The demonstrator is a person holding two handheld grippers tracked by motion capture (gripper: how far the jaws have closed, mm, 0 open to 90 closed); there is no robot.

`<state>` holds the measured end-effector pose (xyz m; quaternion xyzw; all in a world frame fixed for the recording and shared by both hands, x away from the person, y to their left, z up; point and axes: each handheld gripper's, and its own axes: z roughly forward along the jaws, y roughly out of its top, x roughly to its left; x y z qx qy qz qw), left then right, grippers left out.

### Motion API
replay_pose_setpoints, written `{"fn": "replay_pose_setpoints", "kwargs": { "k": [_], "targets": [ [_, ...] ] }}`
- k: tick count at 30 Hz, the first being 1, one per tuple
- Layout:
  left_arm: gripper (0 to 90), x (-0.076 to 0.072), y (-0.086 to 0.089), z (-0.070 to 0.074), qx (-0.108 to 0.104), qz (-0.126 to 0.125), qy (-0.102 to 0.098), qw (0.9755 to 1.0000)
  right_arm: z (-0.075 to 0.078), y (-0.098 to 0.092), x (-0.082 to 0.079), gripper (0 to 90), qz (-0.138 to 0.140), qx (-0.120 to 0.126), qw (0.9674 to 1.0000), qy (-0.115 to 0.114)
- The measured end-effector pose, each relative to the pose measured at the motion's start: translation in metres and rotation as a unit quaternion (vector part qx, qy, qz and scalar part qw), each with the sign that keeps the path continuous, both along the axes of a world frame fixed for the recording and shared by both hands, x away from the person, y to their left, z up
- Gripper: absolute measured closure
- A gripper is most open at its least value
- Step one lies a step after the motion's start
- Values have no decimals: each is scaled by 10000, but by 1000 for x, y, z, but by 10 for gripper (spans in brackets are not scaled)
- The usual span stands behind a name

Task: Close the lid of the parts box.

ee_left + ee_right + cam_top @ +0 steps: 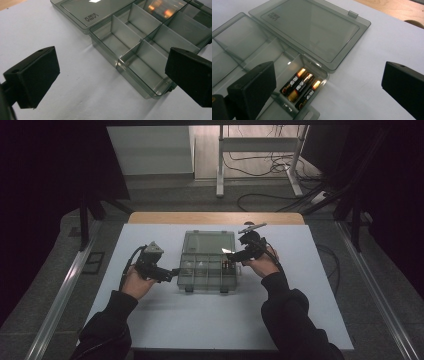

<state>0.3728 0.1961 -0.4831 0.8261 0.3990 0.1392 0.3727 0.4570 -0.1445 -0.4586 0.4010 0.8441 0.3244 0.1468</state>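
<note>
1. A smoky transparent organiser box (207, 265) lies open near the middle of the white desk (215, 320), its lid (208, 241) folded flat back toward 12 o'clock of the tray.
2. The tray is split by thin walls into several compartments; in the left claw view the ones nearest that claw look bare (147, 67).
3. Three black-and-gold batteries (300, 88) lie side by side, touching one another, in the corner compartment next to the lid hinge, as the right claw view shows. In the high view they sit at the tray's 3 o'clock end (229, 265).
4. The left claw (174, 272) is held by the person's left hand (134, 282) at 9 o'clock of the box, pointing toward it, its tips just beside the box's left wall. Its jaws stand wide apart with nothing between them; in its own view the box corner (120, 62) lies ahead in the gap.
5. The right claw (231, 256) is held by the right hand (261, 266) at 3 o'clock of the box, reaching over the battery compartment. Its jaws are spread wide, gripping nothing; one jaw hangs over the tray beside the batteries, the other over bare desk.
6. Whether either claw touches the box cannot be told.
7. Beyond the desk at 12 o'clock, cables (260, 167) lie on the floor.
</note>
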Motion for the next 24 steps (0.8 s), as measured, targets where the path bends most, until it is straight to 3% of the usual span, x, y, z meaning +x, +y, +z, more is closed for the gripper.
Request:
{"fn": "replay_pose_setpoints", "kwargs": {
  "k": [7, 10, 16, 19, 24],
  "targets": [
    [0, 5, -3, -1, -3, -21, -6, 10000, 2, 7, 15, 15, -110, -36, 9996, 255],
    [0, 8, -4, -2, 7, -34, 5, 10000, 3, 9, 21, 84, -216, -9, 9991, 355],
    [1, 12, -5, -3, -8, -34, 21, 10000, 2, 13, 33, 234, -218, -243, 9985, 448],
    [1, 14, -6, -4, -23, -28, 28, 10000, 1, 14, 39, 302, -257, -228, 9980, 534],
    [2, 18, -7, -5, -22, -30, 37, 10000, -1, 15, 49, 407, -456, -305, 9968, 580]
  ]
}}
